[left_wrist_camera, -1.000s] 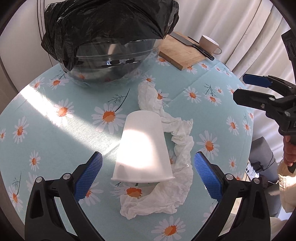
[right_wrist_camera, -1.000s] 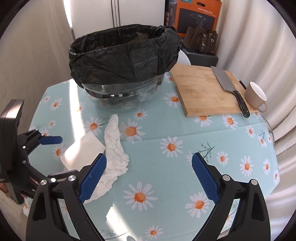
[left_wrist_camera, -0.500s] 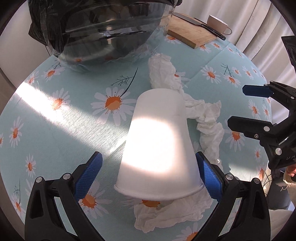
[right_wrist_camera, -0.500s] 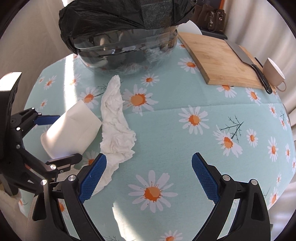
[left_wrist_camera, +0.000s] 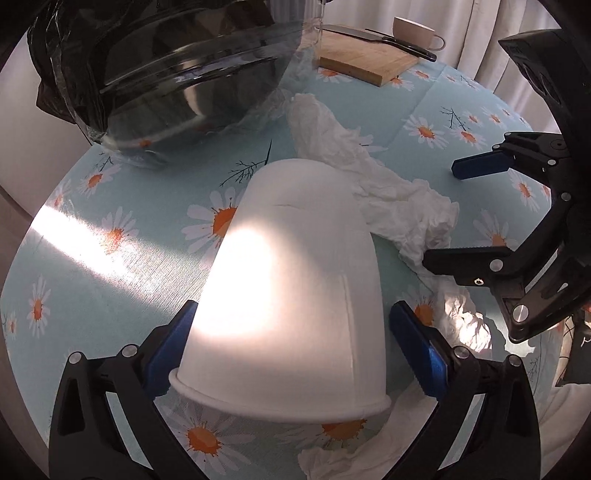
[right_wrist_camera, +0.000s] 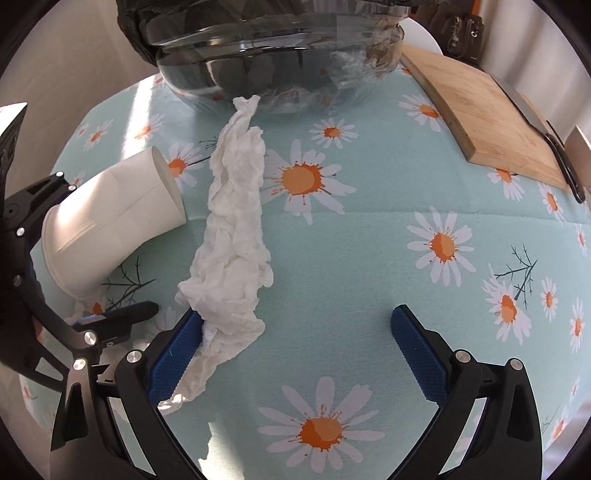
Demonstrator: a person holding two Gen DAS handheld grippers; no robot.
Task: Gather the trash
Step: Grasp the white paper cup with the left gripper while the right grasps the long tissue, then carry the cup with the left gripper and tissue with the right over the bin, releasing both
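A white paper cup [left_wrist_camera: 291, 295] lies on its side on the daisy tablecloth, its rim toward me. My left gripper [left_wrist_camera: 295, 350] is open with its two blue pads on either side of the cup near the rim. A long crumpled white tissue [right_wrist_camera: 232, 236] lies beside the cup [right_wrist_camera: 110, 221]. My right gripper [right_wrist_camera: 299, 350] is open and low over the table, its left pad [right_wrist_camera: 177, 354] against the tissue's near end. The glass bowl lined with a black trash bag [right_wrist_camera: 280, 55] stands at the back.
A wooden cutting board [right_wrist_camera: 487, 118] with a cleaver [right_wrist_camera: 546, 136] and a beige mug [left_wrist_camera: 413, 33] sit at the back right. Curtains hang behind the round table. The table edge curves close on the left and right.
Both grippers have moved forward and down. The left gripper's pads now flank the cup; the right gripper has closed in on the tissue's near end.
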